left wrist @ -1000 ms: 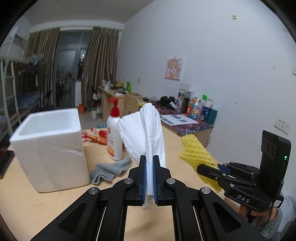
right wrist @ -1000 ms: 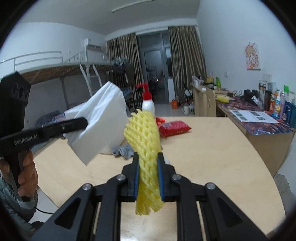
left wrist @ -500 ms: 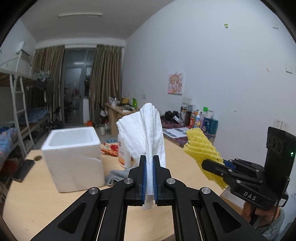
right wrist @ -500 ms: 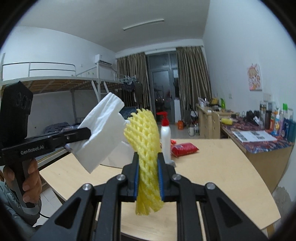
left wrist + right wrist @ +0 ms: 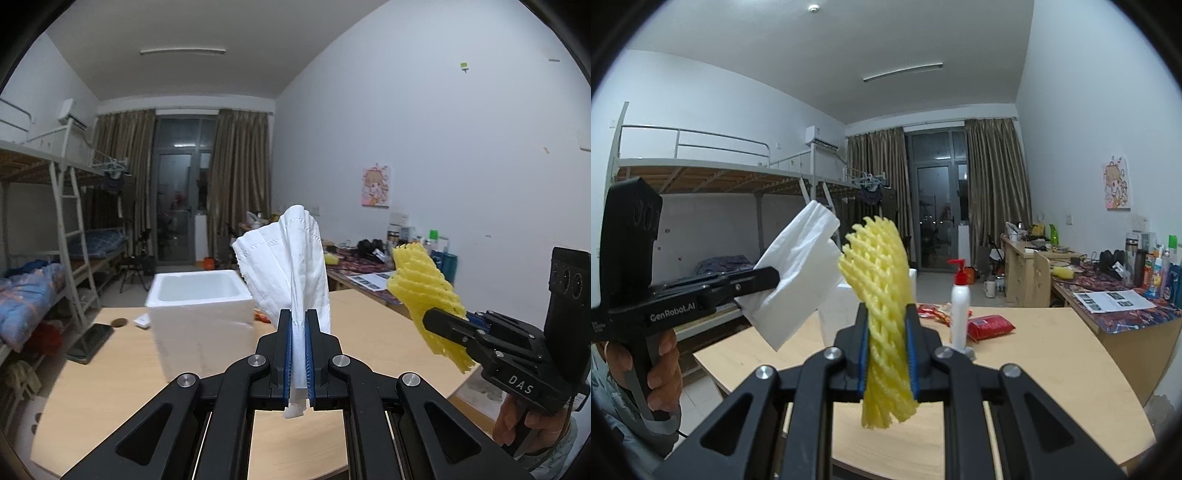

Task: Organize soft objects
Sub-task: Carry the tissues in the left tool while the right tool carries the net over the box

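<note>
There are two grippers, one in each hand; the left gripper (image 5: 299, 325) pinches one white tissue (image 5: 291, 258) tight between its blue pads, and the tissue stands up in the air above the table; the right gripper (image 5: 886, 325) squeezes one yellow foam net (image 5: 882, 280), and the net sticks up above the pads and hangs down below them; both soft things are held up in the air, side by side, well above the wooden table (image 5: 110, 398). On the table sits one white foam box (image 5: 201, 314) with its top open, one white pump bottle (image 5: 960, 314) with a red top, and one red packet (image 5: 990, 326) just beside the bottle; more red wrappers (image 5: 932, 310) lie behind the bottle, too jumbled to count; one dark phone (image 5: 90, 341) lies near the far left edge. The side of the left gripper reads "GenRobot.AI"; the side of the right gripper reads "DAS". The room is a bedroom with white walls; one metal bunk bed (image 5: 55, 229) with a ladder stands on the left; brown curtains (image 5: 236, 184) hang on both sides of a dark glass door; one cartoon picture (image 5: 376, 185) is stuck on the right wall; a long desk (image 5: 1108, 306) under it holds many bottles and some printed papers.
</note>
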`<state>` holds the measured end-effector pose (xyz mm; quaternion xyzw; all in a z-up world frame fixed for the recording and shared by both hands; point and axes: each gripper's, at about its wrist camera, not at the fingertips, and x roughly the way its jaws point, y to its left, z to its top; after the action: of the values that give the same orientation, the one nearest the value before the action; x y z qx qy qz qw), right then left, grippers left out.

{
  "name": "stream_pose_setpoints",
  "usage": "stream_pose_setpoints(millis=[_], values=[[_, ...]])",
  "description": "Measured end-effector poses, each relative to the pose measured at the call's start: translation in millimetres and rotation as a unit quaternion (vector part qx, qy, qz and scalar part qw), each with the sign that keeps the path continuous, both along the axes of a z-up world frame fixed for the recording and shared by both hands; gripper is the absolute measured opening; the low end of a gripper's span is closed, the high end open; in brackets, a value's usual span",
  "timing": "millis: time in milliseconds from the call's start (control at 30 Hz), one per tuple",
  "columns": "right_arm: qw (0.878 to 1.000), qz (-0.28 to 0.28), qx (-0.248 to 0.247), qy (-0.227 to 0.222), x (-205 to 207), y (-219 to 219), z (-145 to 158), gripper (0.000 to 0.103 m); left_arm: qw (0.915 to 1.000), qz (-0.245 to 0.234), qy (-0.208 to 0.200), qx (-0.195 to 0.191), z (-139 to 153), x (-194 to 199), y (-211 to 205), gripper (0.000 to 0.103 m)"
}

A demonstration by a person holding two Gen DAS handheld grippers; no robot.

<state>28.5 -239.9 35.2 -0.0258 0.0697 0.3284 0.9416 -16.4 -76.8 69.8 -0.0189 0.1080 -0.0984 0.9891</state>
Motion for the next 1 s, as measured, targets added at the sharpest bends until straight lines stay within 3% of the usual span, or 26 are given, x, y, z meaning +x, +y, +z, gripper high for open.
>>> stream_pose_setpoints(millis=[400, 1000], values=[[0.998, 0.059, -0.01, -0.006, 8, 45, 3, 0.02, 0.9974, 0.071, -0.011, -0.007, 2, -26, 43, 0.006], [0.992, 0.119, -0.042, 0.012, 41, 105, -2, 0.02, 0.9894, 0.143, 0.014, -0.019, -10, 4, 97, 0.006]])
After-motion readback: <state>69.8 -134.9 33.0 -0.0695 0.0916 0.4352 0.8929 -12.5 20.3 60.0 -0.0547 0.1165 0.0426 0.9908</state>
